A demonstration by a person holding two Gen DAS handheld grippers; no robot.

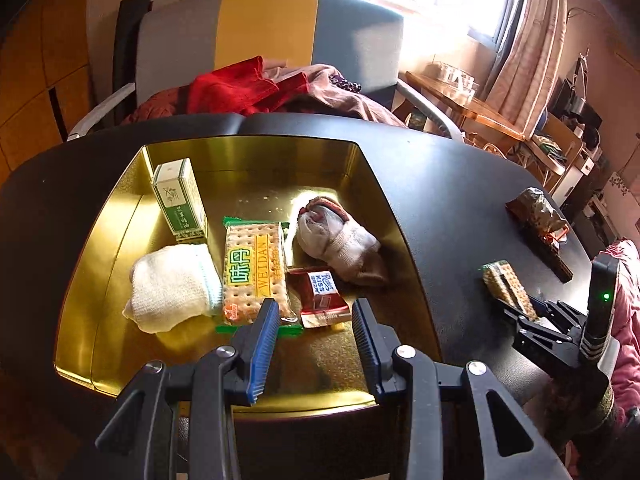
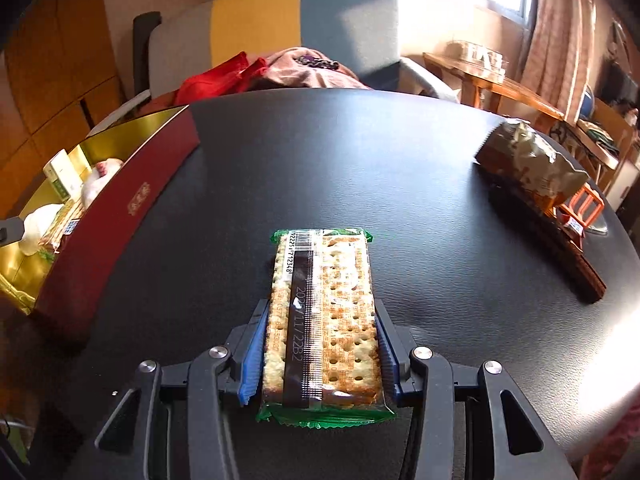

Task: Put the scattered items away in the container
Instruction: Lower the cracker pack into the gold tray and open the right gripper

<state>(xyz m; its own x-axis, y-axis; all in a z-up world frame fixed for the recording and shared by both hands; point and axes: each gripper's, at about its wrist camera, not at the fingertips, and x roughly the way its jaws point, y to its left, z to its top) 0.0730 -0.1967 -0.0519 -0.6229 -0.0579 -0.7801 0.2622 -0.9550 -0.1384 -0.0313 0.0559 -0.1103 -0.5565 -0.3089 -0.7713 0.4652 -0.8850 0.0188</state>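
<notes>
The gold-lined red tin [image 1: 100, 280] sits on the black table and holds a green box [image 1: 180, 200], a white sock [image 1: 172, 292], a cracker pack [image 1: 254, 272], a red chocolate packet [image 1: 320, 296] and a rolled grey sock [image 1: 336, 240]. My left gripper [image 1: 316, 344] is open and empty over the tin's near edge. My right gripper [image 2: 320, 356] is shut on a second cracker pack [image 2: 324, 320], seam side up, on or just above the table; it also shows in the left wrist view [image 1: 508, 288]. The tin's red wall [image 2: 120, 216] lies to the left.
A brown wrapped snack [image 2: 532, 168] lies on a dark bar [image 2: 572, 264] at the table's right side, also seen in the left wrist view [image 1: 536, 208]. A chair with clothes [image 1: 272, 88] stands behind the table. A wooden side table [image 1: 460, 100] is at the far right.
</notes>
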